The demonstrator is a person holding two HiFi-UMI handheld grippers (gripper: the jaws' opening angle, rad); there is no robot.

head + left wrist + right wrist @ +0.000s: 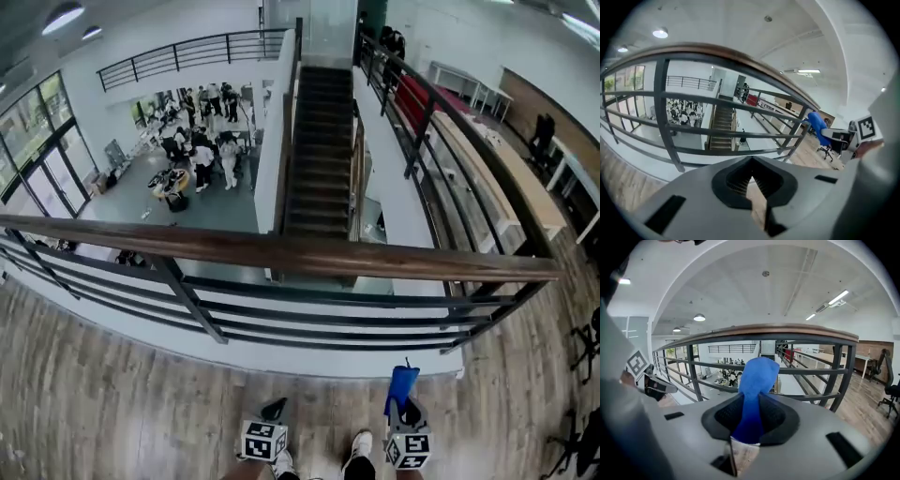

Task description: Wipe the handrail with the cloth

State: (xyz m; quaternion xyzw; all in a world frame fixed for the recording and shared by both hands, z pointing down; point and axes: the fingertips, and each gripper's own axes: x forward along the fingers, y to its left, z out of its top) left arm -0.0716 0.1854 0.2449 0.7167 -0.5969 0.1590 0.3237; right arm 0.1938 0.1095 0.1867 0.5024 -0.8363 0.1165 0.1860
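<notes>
The blue cloth (756, 390) is clamped upright between the jaws of the right gripper (406, 405); the left gripper (273, 410), near on its left, is held closed and empty; farther off, apart from both, the wooden handrail (281, 251) is seen.

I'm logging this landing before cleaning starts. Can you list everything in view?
handrail: one, brown wood top over dark metal bars, across the landing edge
cloth: one, blue, standing up from the right claw
staircase: one, dark, beyond the rail
people: a group, count unclear, lower floor left of the stairs
floor: wood planks, underfoot
office chair: at least one, black, far right
shoes: two, light, bottom edge
left claw: grey, shut, empty
right claw: grey, shut on the cloth
</notes>
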